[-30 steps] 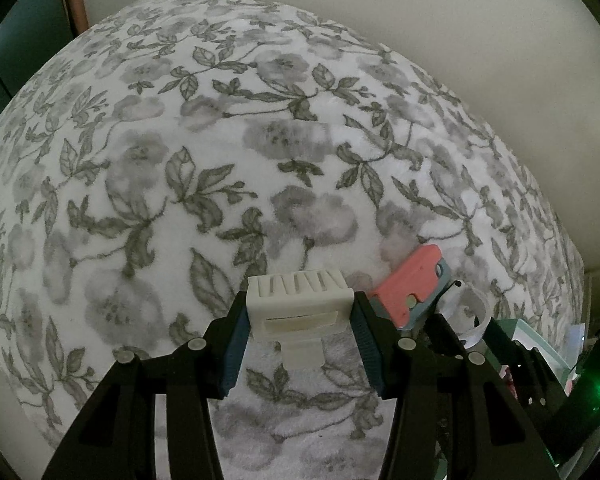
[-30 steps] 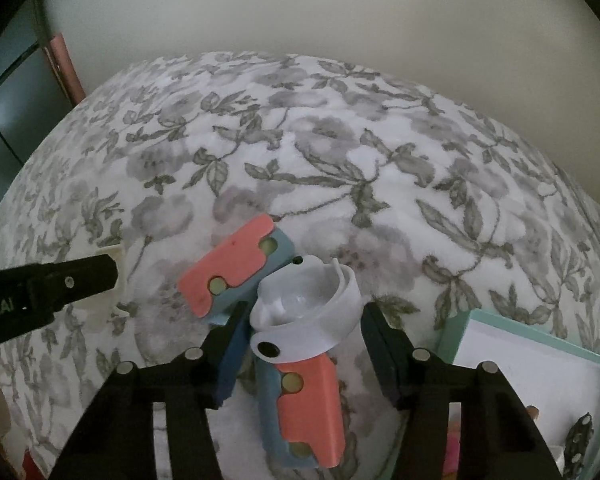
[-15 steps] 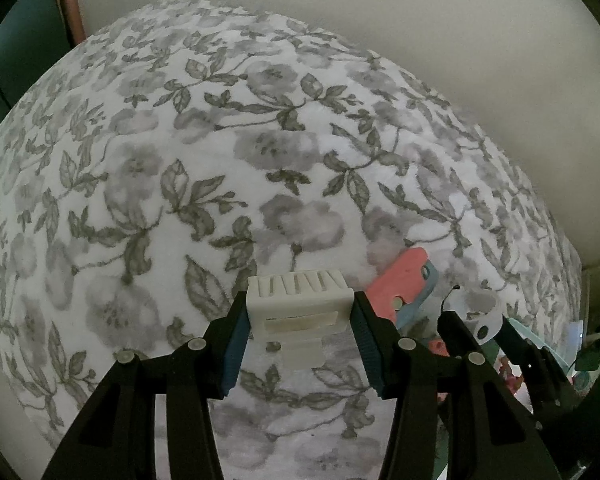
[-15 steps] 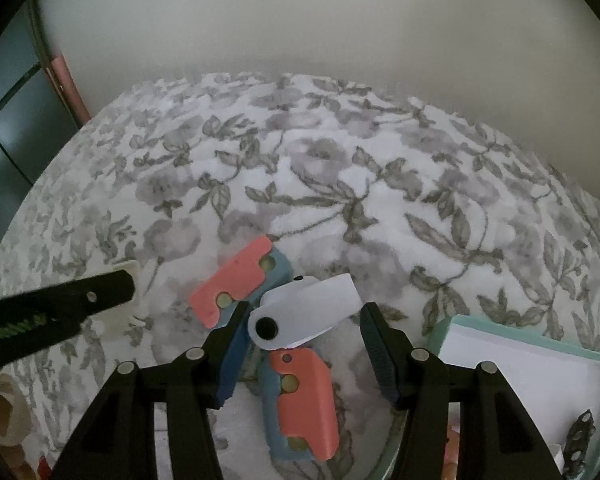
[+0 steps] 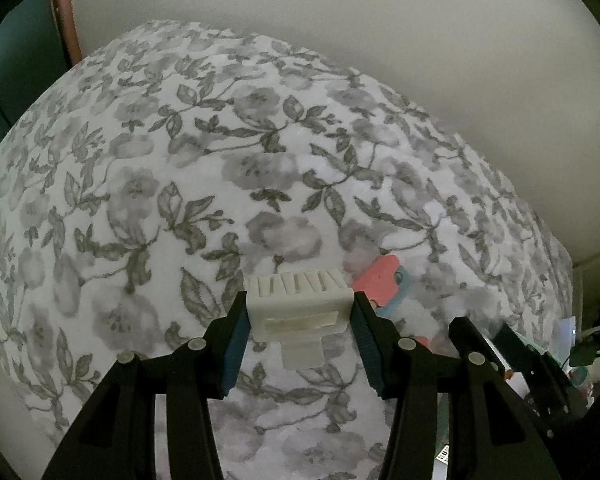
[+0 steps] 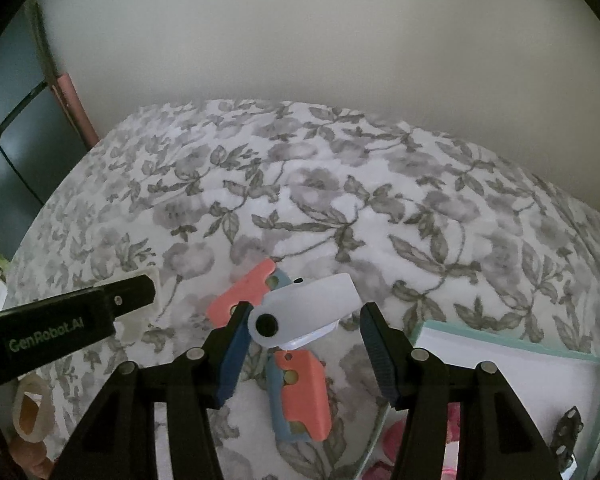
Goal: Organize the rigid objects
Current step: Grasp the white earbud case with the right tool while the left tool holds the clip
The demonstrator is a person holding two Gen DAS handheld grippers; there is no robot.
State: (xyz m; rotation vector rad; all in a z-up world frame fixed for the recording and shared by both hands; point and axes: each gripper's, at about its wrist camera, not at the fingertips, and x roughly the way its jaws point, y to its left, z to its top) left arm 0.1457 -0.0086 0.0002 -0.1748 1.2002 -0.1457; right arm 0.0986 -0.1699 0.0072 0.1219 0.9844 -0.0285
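Both grippers now sit higher above the floral blanket (image 5: 148,184). Plain wall behind. Left gripper (image 5: 300,334) clenches a white ribbed block (image 5: 298,306); right gripper (image 6: 300,344), closing, carries a white flat piece (image 6: 308,306). Teal-rimmed box (image 6: 512,354) at right is cut off.

The room was dim, with soft, even light and no hard shadows or glare. Both wrist views were round fisheye pictures with black corners, and they bent the floral cloth (image 5: 260,184) into a dome against the curved pale wall (image 6: 340,60). Colours looked muted and slightly grainy. In the left view the lower right edge was dark and smeared. In the right view the white curved piece (image 6: 306,310) looked soft-edged, while the black claw arms near the lens stayed fairly sharp but dark, showing little detail.
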